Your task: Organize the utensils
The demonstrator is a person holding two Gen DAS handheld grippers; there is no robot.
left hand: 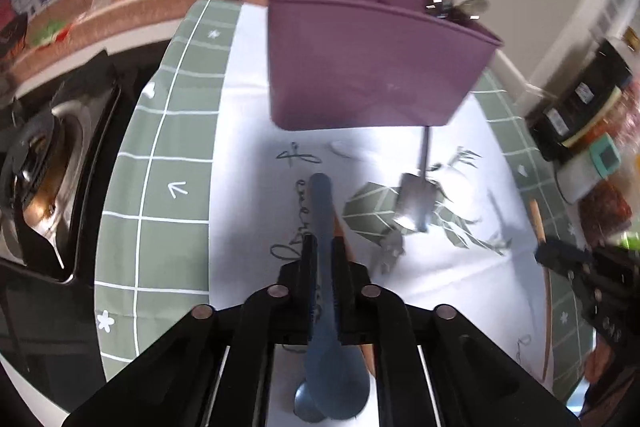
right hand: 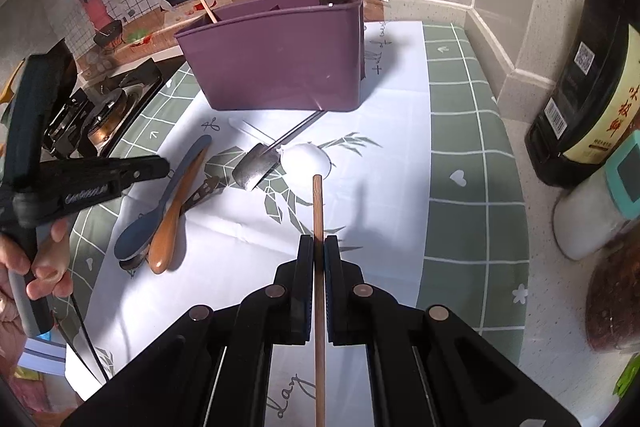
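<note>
The left gripper (left hand: 323, 247) is clamped on the handle of a blue spoon (left hand: 326, 311), which is pointed toward the purple utensil holder (left hand: 372, 67) at twelve o'clock. The right gripper (right hand: 318, 247) is clenched on a wooden chopstick (right hand: 318, 211), likewise aimed at the holder. On the white cloth (right hand: 380, 195) covering the desk, a brown wooden spoon (right hand: 172, 223) is seen at nine o'clock, a metal spatula (right hand: 256, 167) just before the holder, and a white spoon (right hand: 306, 159) beside it.
</note>
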